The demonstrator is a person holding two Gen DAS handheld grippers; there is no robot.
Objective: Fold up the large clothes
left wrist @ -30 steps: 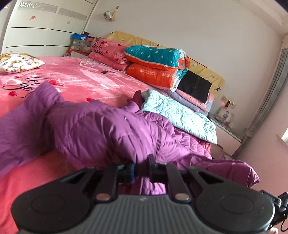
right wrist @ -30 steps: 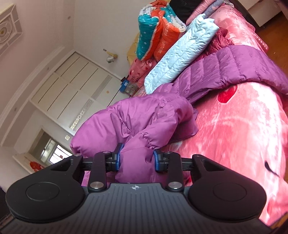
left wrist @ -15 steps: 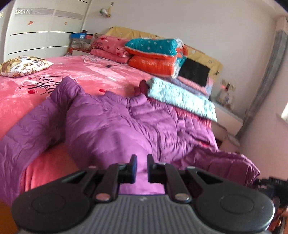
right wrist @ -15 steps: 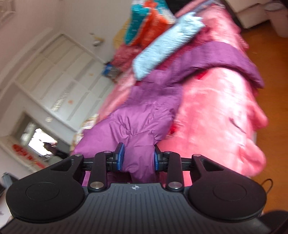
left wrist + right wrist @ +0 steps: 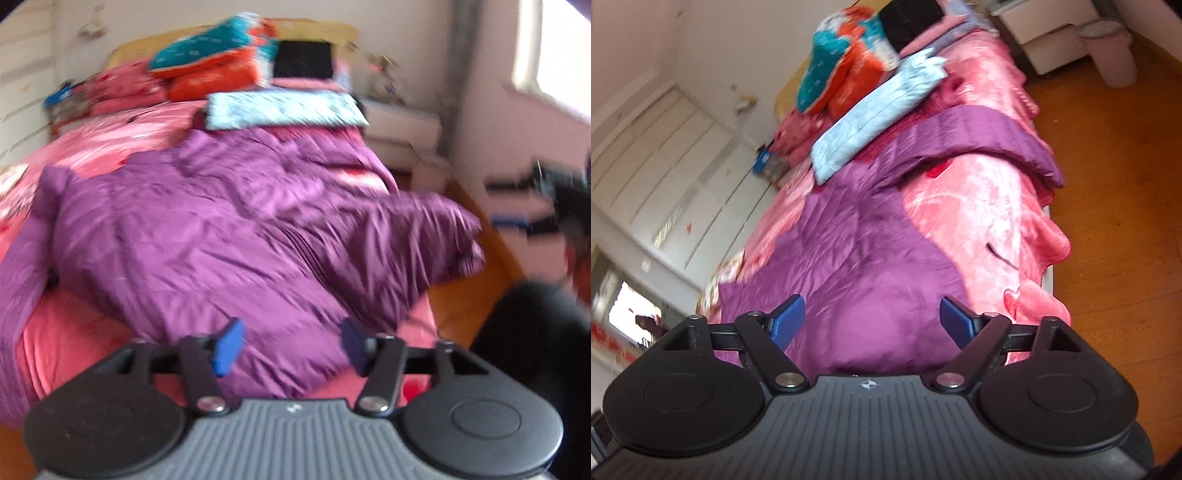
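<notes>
Both claws have just sprung open, nothing between the jaws: left gripper (image 5: 288,345) and right gripper (image 5: 872,319) released. Coat (image 5: 221,229) now lies flat on the bed (image 5: 990,221), below the blue quilt (image 5: 284,110) — ready for fold 1.

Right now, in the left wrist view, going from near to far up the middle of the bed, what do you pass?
Left gripper, jaws open → purple jacket → light blue folded quilt → black item by the headboard.

One purple jacket (image 5: 207,236), one pale-blue quilted garment (image 5: 284,110), two claws
</notes>
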